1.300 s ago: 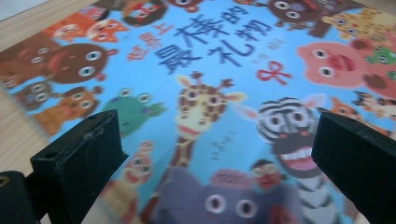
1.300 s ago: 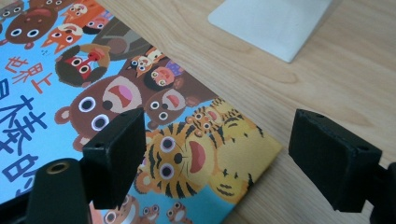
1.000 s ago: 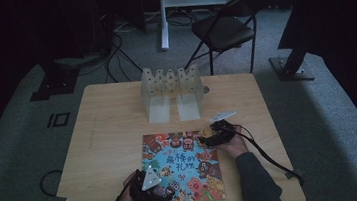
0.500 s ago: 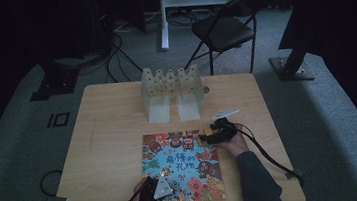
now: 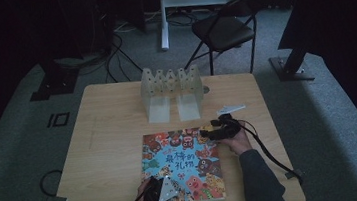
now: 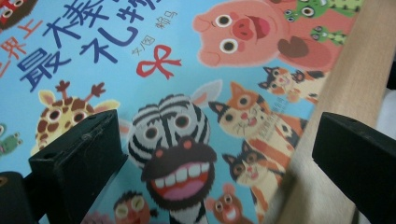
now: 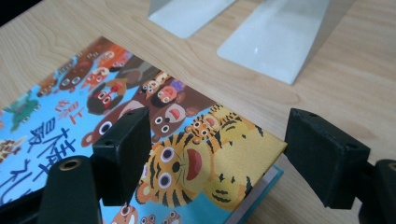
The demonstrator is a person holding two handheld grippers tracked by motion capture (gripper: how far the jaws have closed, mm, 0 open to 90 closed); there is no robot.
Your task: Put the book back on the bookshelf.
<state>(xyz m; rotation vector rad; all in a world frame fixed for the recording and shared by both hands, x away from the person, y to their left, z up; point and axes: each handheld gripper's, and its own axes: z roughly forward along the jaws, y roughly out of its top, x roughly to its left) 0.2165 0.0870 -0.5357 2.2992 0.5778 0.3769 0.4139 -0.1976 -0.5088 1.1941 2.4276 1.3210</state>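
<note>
- While the picture book lies flat on the bench, the left claw sits at its near edge with jaws spread wide, pinching nothing.
- Between those jaws, in the left gripper view, the cover's zebra shows; one jaw stands over the cover, the other past the book's edge, over the bench.
- Over the book's far right corner the right claw is also spread, one jaw above the cover, the other above bare wood.
- Beyond the right claw stands a clear rack; just behind it lies a small white paper shape.
</note>
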